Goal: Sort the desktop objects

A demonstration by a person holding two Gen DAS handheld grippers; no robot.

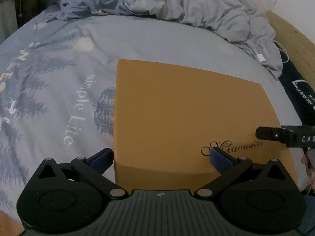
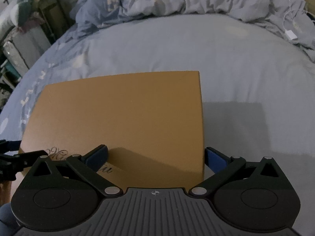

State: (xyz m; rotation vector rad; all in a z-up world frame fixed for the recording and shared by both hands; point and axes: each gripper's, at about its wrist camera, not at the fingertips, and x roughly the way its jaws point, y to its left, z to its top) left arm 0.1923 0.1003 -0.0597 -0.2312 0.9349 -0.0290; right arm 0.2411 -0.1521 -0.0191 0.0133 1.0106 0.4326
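Left wrist view: left gripper (image 1: 160,158) fingers apart, straddling the tan box's (image 1: 187,118) left corner; right gripper (image 2: 156,158) likewise apart at the right corner, probably for a two-handed lift.

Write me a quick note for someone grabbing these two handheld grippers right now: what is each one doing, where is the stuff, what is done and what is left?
Left gripper: jaws wide open, straddling the near left corner of the tan box, holding nothing.
Right gripper: jaws wide open at the box's near right corner, one finger over the lid, the other off its right edge, holding nothing.
The box lies flat and shut on the blue bedsheet, gold script on the near edge of its lid. A rumpled duvet is bunched behind it.
Done: nothing visibly sorted.
Left: probably grip the box, or lift its lid; no other desktop objects are in view.
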